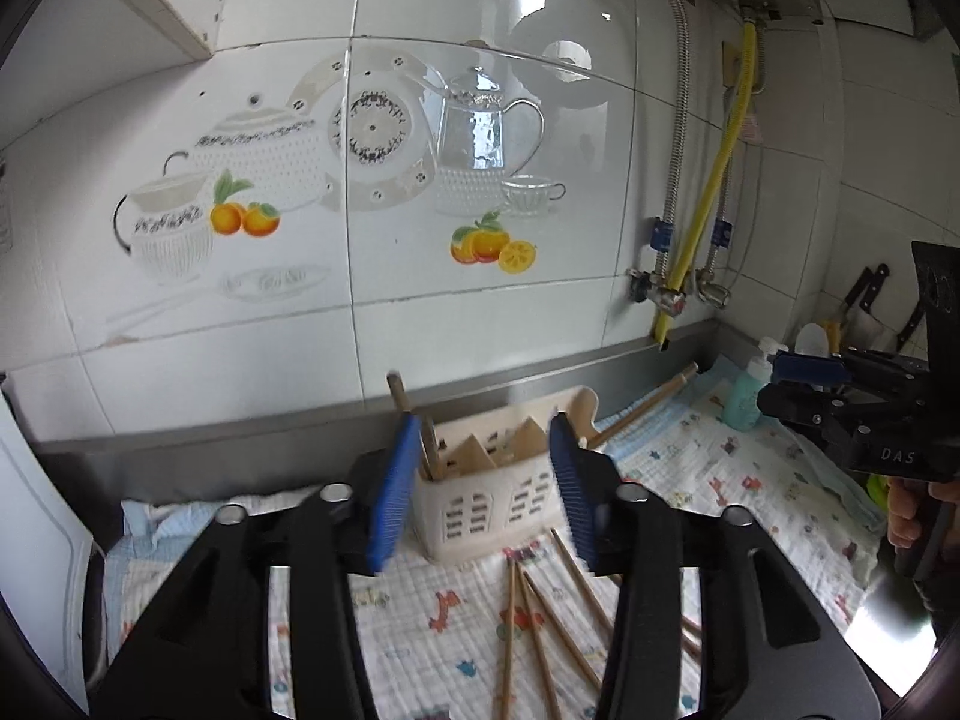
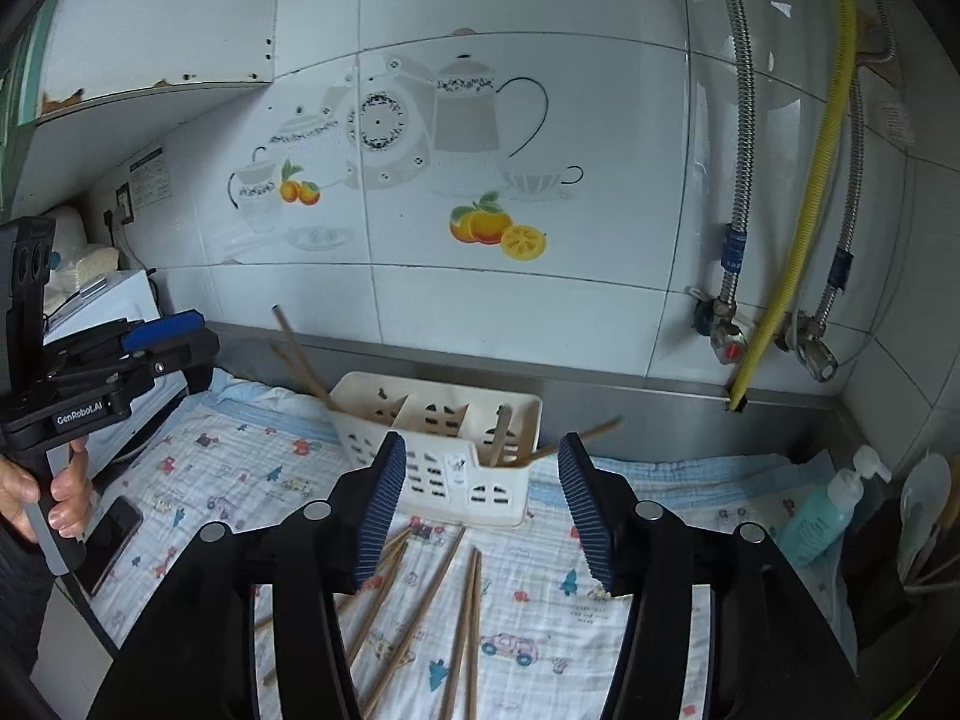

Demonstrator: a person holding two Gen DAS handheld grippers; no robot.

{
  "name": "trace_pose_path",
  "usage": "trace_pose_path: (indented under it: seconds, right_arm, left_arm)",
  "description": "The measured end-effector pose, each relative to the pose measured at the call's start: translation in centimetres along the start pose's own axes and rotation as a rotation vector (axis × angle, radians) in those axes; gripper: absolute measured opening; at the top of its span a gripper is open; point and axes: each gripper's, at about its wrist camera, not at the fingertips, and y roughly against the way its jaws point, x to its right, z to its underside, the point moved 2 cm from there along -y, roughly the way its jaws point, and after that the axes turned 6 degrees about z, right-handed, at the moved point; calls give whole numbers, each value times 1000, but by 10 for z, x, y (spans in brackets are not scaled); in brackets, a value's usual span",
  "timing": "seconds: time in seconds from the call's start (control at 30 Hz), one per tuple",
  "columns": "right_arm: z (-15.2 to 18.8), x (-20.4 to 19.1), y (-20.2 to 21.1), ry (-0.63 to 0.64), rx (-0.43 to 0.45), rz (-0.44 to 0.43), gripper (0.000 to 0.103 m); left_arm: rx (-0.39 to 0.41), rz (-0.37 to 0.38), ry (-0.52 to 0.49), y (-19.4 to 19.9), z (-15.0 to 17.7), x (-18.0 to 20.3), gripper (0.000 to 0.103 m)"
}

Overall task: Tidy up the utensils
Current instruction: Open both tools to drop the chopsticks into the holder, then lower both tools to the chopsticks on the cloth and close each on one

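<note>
On the left, the left gripper is held with its ribbed blue pads roughly half apart and nothing between them; it is framed on the utensil caddy, not closed on it. The caddy, a cream plastic box with slotted walls and upright dividers, is seen standing on the printed quilted cloth close to the steel backsplash, with a few chopsticks already leaned in its left and right compartments. Just in front of it the loose chopsticks are scattered on the cloth, thin, straight, brown and probably wooden, some crossed over one another. The step in hand is judged to be the next pick-up: one stick or a parallel pair is best approached across its length, near its middle, with the pads lowered almost to the soft cloth so that the fabric is not pinched, and a crossed stick is best left until the one above it is lifted. To the right, the right gripper is likewise held about half open and empty, above the sticks. Further right a teal pump bottle is seen, well apart.
</note>
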Motion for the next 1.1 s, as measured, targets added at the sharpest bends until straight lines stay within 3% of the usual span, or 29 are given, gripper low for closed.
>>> trace_pose_path:
  seconds: [0.2,0.63,1.1]
  right_arm:
    - [41,-15,19,18,15,25,66]
    - [130,-32,17,-15,-62,42,67]
    - [181,-23,-3,-67,-142,71,67]
  left_arm:
    - [-42,-8,-22,17,48,8,48]
    - [-198,-18,71,8,150,-6,56]
    - [-273,-65,95,-4,189,-11,67]
